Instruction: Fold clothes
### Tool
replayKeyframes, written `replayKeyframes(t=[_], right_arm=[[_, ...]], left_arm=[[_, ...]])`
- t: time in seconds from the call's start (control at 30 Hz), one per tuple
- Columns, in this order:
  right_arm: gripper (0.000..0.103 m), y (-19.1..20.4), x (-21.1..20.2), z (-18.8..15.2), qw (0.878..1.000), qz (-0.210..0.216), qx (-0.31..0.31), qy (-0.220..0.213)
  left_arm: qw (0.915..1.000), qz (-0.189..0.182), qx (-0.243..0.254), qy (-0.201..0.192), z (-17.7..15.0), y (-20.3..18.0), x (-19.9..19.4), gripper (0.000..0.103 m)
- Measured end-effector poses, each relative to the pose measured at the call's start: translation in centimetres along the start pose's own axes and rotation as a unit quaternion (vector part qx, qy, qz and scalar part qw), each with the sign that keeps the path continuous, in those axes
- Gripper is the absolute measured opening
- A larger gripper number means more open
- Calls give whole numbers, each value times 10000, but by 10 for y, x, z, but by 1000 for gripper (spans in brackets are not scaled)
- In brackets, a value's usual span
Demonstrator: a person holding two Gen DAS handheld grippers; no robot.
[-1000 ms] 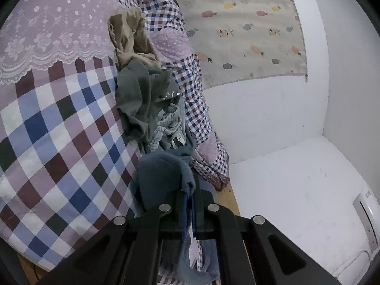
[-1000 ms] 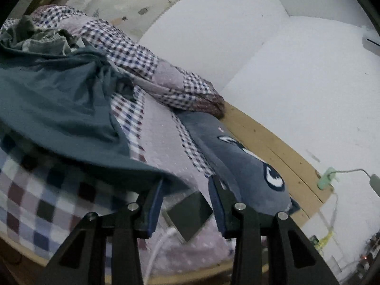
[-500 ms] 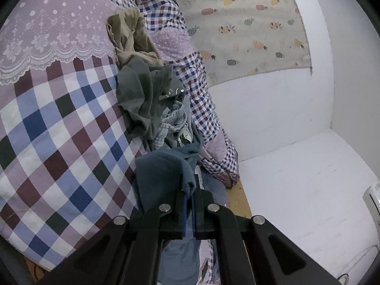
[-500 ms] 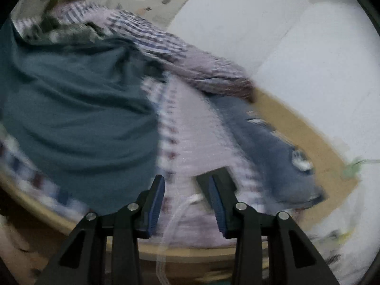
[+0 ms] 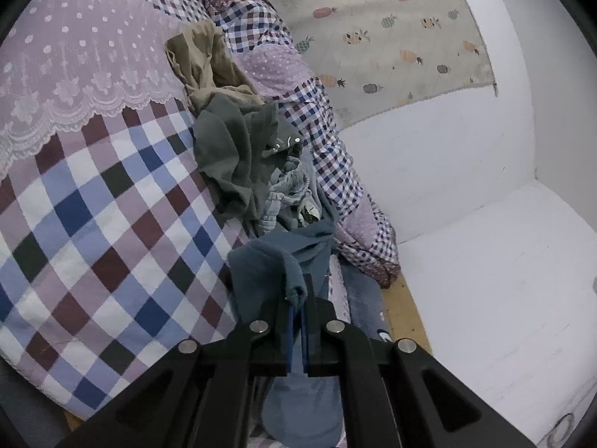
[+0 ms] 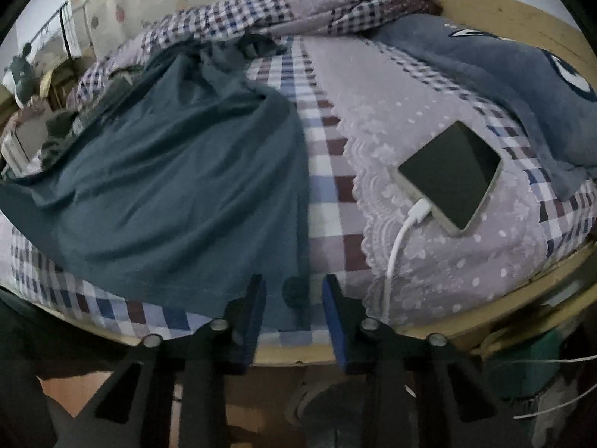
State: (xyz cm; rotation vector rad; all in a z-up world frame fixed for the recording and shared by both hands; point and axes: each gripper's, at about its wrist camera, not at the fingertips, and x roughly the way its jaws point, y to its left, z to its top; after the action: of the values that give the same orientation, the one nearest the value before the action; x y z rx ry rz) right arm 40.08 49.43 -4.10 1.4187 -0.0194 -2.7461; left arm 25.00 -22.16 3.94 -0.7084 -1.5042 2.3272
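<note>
Nearest us in the right wrist view, our right gripper (image 6: pixel 294 313) stands with its jaws apart at the wooden edge of the bed (image 6: pixel 466 321), straddling the lower corner of the teal garment (image 6: pixel 179 194); whether its blue pads touch the cloth we cannot tell. The garment lies spread over the checked bedsheet (image 6: pixel 324 171), its hem reaching the mattress edge. To the right of it a bare strip of sheet gives room. Beyond that strip one phone (image 6: pixel 449 175) lies face up on the lace-trimmed part, with one white cable (image 6: pixel 401 239) plugged in and trailing over the edge. Further right one grey-blue plush pillow (image 6: pixel 503 74) lies along the bed frame.

In the left wrist view, our left gripper (image 5: pixel 296 332) is clenched on a bunched edge of the teal garment (image 5: pixel 268 265), lifting it off the bedsheet (image 5: pixel 93 205). The sheet to the left is open. Behind the lifted cloth we count a heap of three more pieces: a light blue one (image 5: pixel 283 194), a grey-green one (image 5: pixel 231 149) and a tan one (image 5: pixel 201 63). A rolled checked quilt (image 5: pixel 321 142) runs along the white wall (image 5: pixel 429 156), where one pineapple-print cloth (image 5: pixel 391 26) hangs.
</note>
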Motion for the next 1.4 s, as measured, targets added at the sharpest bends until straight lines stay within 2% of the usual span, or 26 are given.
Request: replayKeyframes(t=[0.07,0.13,0.2,0.33,0.6,0.67,0.73,0.8,0.9,0.93,1.0,1.03,1.1,1.23,1.4], right_arm=[[17,7,6,-1,9999,-15,-120,119],[6,13,7,-3,9995,-46,-262,196],[2,16,5,-4,9993,-99,-303,204],[0,8,-12,-2,9997,-222,-66,75],[0,-9,-66,-7,9992,-292,240,-136],[0,-18,-76,-8,9989,-184,391,-177],[0,-30,-80,-8,9976,121,646,-213],[4,-35,-79,-8,9961,291,782,-297],[6,-30,-62,-7,9956,539,740,-187],[12,-26,-56,-6,9958,614,666,-139],[18,-17,-45,-4,9961,731,484,-45],[27,-13,-40,-3,9964,738,421,-13],[35,-9,-29,-1,9970,678,367,35],[37,-14,-13,1,9972,490,521,211],[41,-18,2,5,9959,533,626,384]], left_arm=[[10000,64,38,11,-1,0,-2,1],[9998,146,103,23,-2,-1,-3,1],[9995,250,182,26,-4,-3,-5,1],[9985,412,355,63,-9,-8,-8,1],[9962,457,700,240,-22,-23,-20,1],[9957,455,772,253,-26,-26,-25,1],[9953,466,812,244,-28,-27,-26,1],[9951,493,824,218,-29,-25,-27,1],[9945,589,834,250,-31,-20,-25,1],[9943,605,839,273,-31,-19,-23,1],[9931,670,900,337,-32,-19,-20,1],[9925,701,937,362,-33,-19,-19,1],[9911,762,1014,402,-35,-19,-18,1],[9895,842,1085,459,-37,-17,-16,1],[9896,876,1040,471,-36,-13,-17,1]])
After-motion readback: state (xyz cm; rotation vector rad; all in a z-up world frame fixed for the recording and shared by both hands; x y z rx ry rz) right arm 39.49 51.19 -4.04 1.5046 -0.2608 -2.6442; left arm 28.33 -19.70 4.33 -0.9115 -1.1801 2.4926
